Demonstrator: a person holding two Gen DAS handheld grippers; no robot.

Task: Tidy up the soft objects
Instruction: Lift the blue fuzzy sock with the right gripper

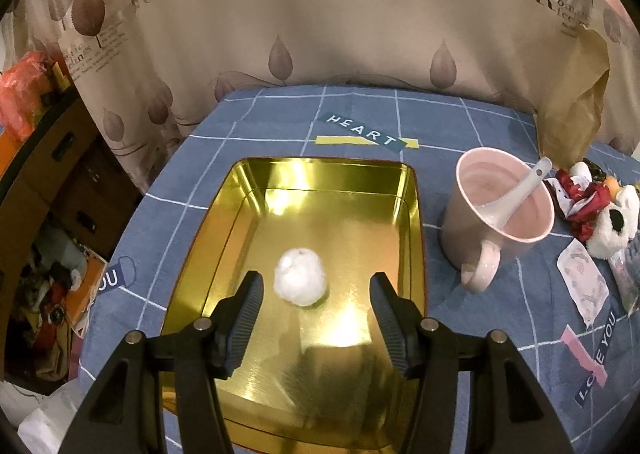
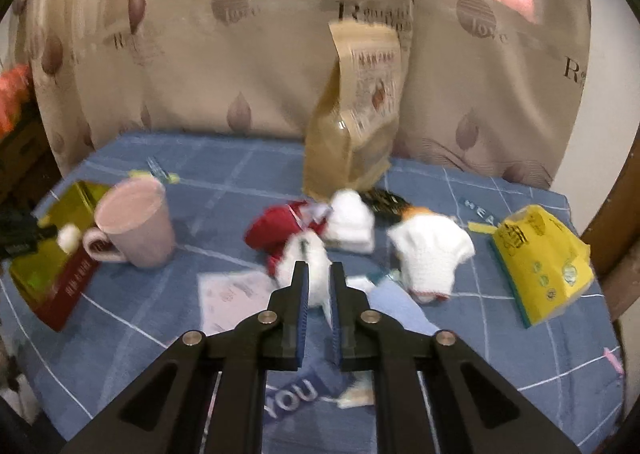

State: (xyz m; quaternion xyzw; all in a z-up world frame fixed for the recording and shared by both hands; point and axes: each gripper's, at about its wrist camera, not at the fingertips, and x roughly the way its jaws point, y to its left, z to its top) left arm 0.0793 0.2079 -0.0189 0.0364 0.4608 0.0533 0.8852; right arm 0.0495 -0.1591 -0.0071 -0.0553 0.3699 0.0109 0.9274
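One fluffy white cotton ball (image 1: 299, 281) lies in the shiny gold metal tray (image 1: 404, 190) below the left gripper's (image 1: 316, 290) wide-open, empty fingers, while the right gripper's (image 2: 319, 286) fingers pinch a white plush toy (image 2: 316, 270) beside more soft items right of the tray.

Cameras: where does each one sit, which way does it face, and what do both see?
Left wrist: sits on the left gripper, looking down into the gold tin at a white ball; its black jaws stand open on either side of the ball.
Right wrist: sits on the right gripper, looking across the blue cloth at a plush toy; its jaws are closed on the toy's white fur.
Shared: tin, ball, pink mug, paper bag, toy.
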